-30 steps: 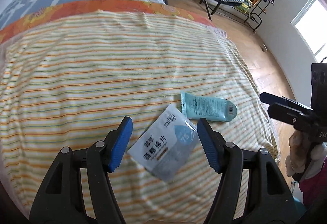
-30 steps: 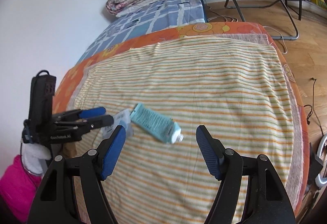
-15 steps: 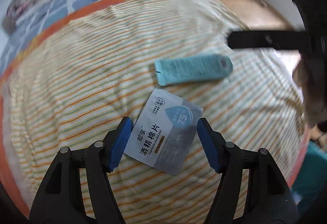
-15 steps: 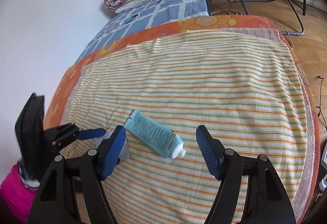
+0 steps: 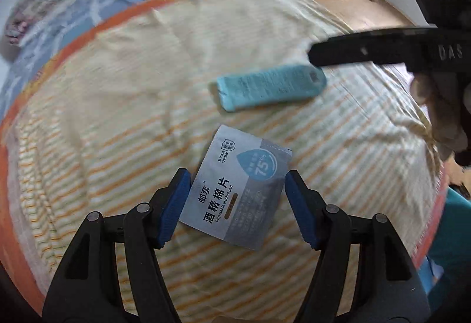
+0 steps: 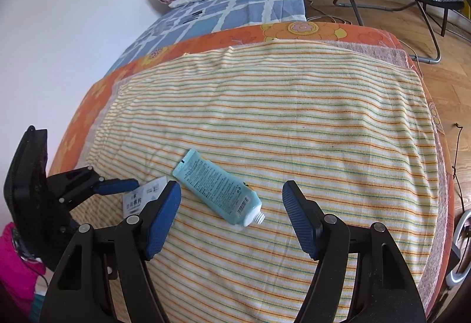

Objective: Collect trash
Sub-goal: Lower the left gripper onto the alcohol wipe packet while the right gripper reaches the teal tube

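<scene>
In the left wrist view we see the left hand-held gripper (image 5: pixel 237 205) low in the frame, its jaws spread on both sides of the alcohol pad sachet (image 5: pixel 235 190), which lies flat on the striped blanket (image 5: pixel 117 117) of the bed; the jaws have just opened a little more and do not press it. Further right, the turquoise tube (image 6: pixel 219 192) lies just beside the sachet, between the spread jaws of the right hand-held gripper (image 6: pixel 232 214). We judge that both grasps are being prepared. Next, each gripper should go down and close, the thin sachet needing a careful pinch.
</scene>
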